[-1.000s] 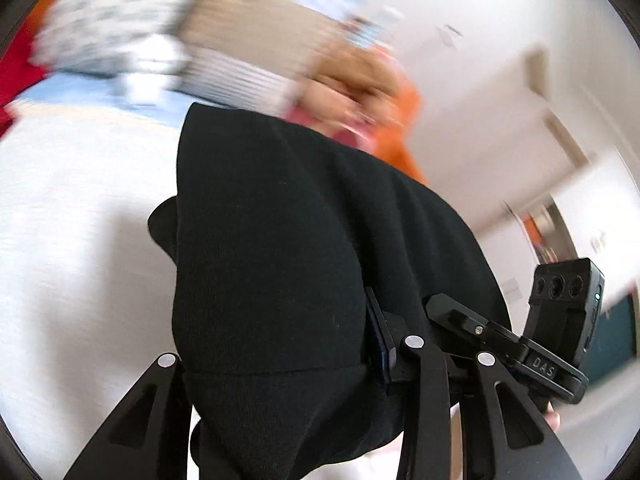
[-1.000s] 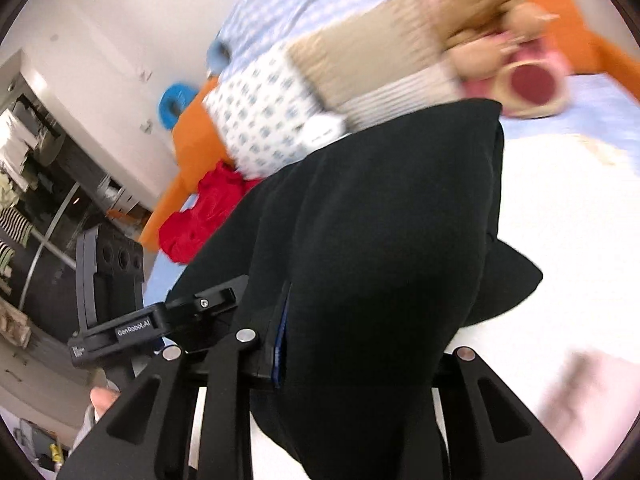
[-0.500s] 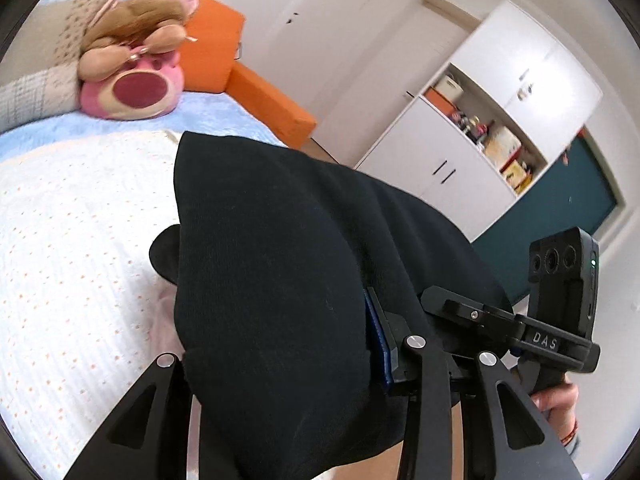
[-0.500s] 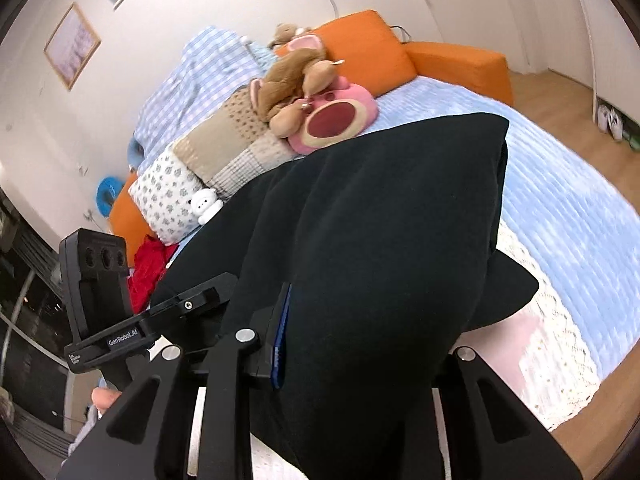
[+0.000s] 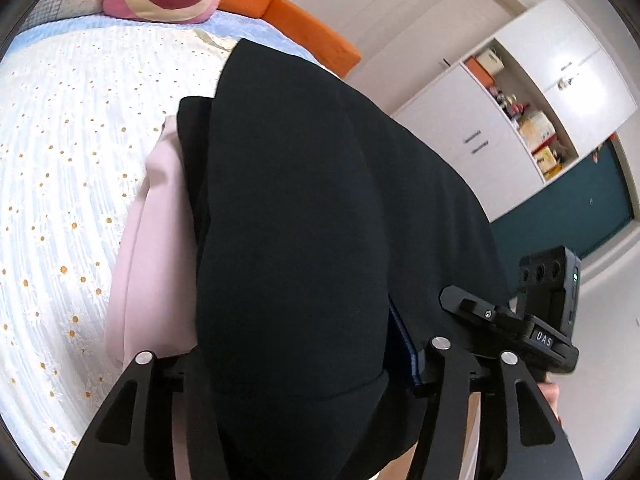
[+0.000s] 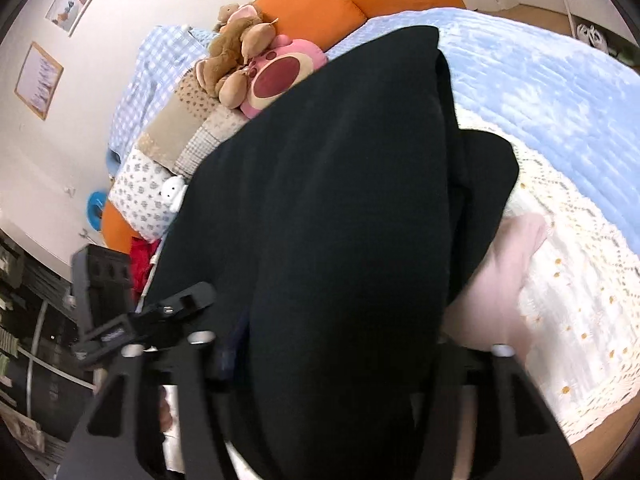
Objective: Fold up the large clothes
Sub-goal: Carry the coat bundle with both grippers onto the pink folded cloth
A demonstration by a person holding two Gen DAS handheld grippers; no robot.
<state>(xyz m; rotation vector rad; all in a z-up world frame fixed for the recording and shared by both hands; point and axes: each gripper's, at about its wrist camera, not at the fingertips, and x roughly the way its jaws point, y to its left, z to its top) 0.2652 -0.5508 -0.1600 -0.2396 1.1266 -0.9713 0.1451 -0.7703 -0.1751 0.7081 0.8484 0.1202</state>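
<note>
We have the black garment (image 5: 304,216) between both sets of tongs, draped over the near side of the bed (image 5: 60,168) and lying partly on a pink garment (image 5: 148,216) spread on the daisy-print cover. The left tongs (image 5: 288,364) and the right tongs (image 6: 344,344) are both opening now, with a thick fold of the cloth still sitting between the jaws of each; whether the pads still press on it we cannot tell.

The cloth looks soft, thick and limp (a sweatshirt or the like, we judge), fairly heavy for clothing, not slippery, not fragile. It will sag and bunch wherever it is unsupported. We would take it by the hem or seams at two corners, well apart, so it hangs flat, pinching one layer rather than a bundle.
</note>
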